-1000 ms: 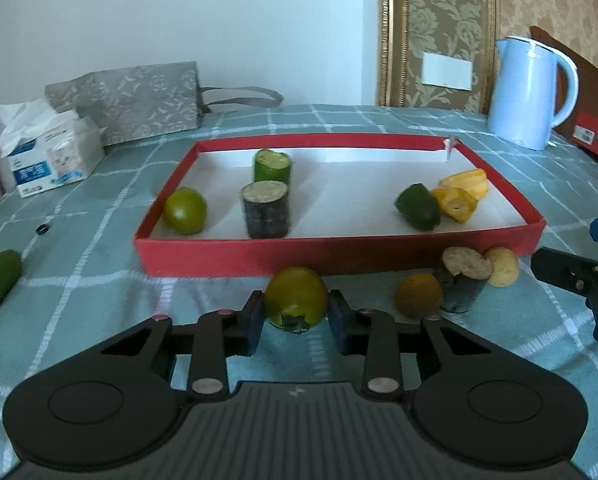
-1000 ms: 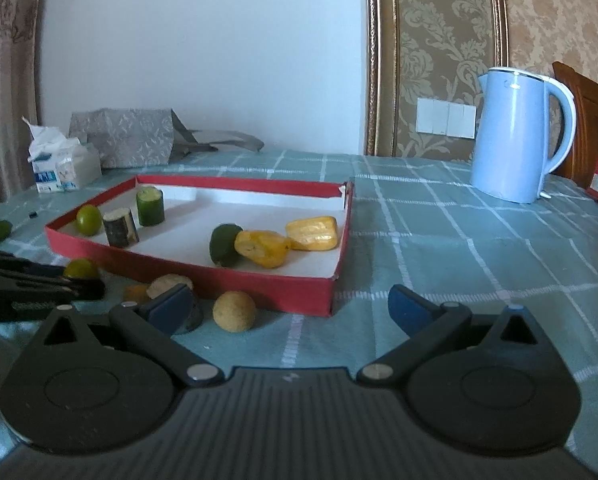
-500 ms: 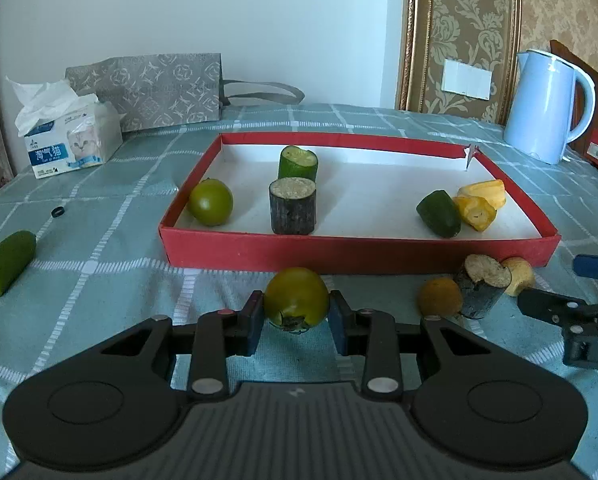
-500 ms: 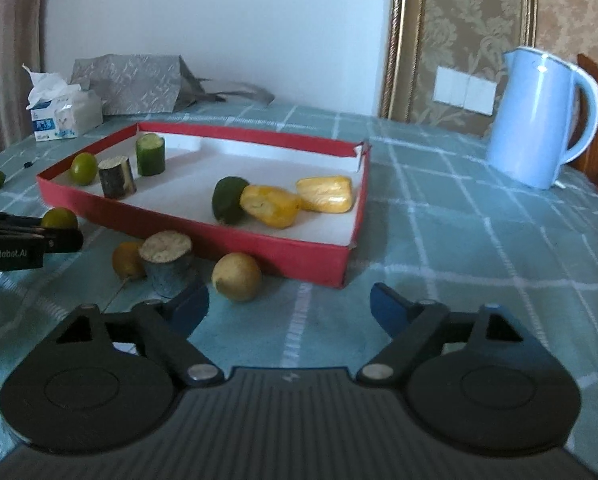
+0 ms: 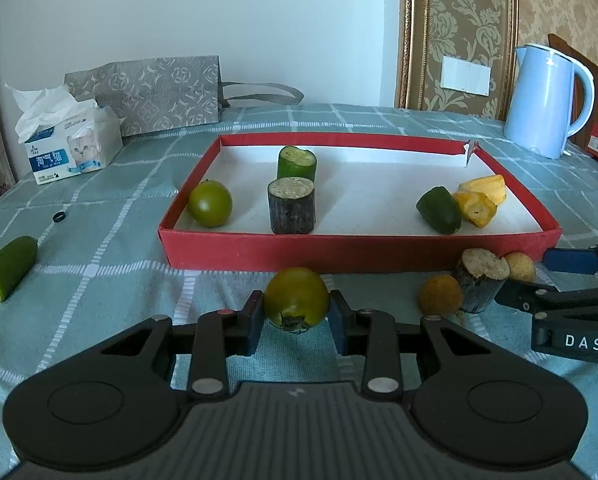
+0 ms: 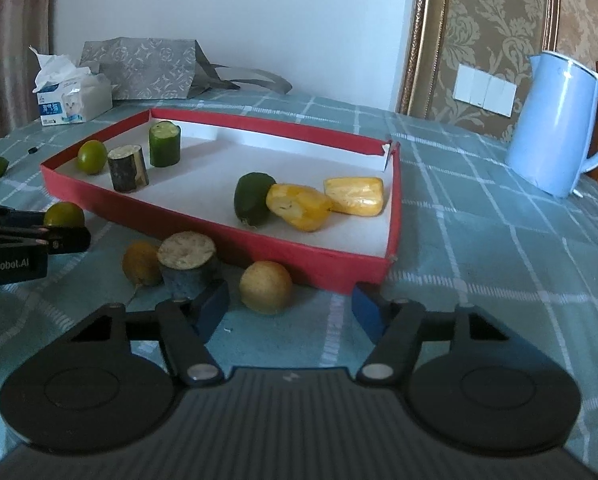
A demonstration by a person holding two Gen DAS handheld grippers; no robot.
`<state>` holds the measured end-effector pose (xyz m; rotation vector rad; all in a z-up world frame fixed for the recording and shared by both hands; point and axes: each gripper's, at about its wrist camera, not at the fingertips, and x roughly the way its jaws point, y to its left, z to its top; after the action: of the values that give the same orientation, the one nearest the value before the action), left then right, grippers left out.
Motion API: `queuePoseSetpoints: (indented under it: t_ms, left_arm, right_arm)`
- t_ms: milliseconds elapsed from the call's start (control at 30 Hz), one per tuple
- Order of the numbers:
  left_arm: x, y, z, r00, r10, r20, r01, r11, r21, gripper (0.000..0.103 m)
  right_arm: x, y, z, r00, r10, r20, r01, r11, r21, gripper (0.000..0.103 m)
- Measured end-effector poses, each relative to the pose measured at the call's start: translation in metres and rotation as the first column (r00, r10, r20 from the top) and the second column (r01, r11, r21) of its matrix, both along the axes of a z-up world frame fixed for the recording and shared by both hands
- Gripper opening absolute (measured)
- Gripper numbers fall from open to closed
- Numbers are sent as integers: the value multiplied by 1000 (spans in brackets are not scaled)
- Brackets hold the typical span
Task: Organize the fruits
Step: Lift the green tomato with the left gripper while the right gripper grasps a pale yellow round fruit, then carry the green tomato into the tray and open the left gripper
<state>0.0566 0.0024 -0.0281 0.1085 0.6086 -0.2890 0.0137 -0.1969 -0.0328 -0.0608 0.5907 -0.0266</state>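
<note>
Already the green fruit [image 5: 296, 298] sits clamped in the left hand-held gripper [image 5: 295, 314], near the red tray [image 5: 339, 249]. Lift it clear of the wall. The right hand-held gripper [image 6: 290, 307], unclamped and just narrowing, should centre on the yellow fruit [image 6: 265, 287] first.

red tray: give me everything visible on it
The red tray is a shallow rectangular box, seemingly cardboard: red walls, white floor. Its far right corner is torn open. It lies flat on the checked tablecloth. Inside: a green round fruit, a dark cut stump and a green cucumber piece at left; a dark green piece and two yellow chunks at right.
</note>
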Motion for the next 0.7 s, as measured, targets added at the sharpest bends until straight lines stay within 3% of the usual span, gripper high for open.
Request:
queuePoseSetpoints:
  t_ms: [67,133,267,700]
  left_arm:
    - [0,0,0,1000,0,1,0,1000,0,33]
    - [0,0,0,1000,0,2,0,1000,4,33]
    - [-2,-2,-1,1000,0,7,0,1000,13,33]
    - [-3,-4,-1,1000,-1,14,1,1000,27,33]
  right_arm:
    - [0,-1,0,1000,20,2,-20,1000,18,43]
    - [-1,-2,1,999,50,2,-50,998,36,33]
    - [-3,-1,1,998,60,5,-60,997,40,26]
    - [-16,-18,1,1000,24,19,-26,991,130,26]
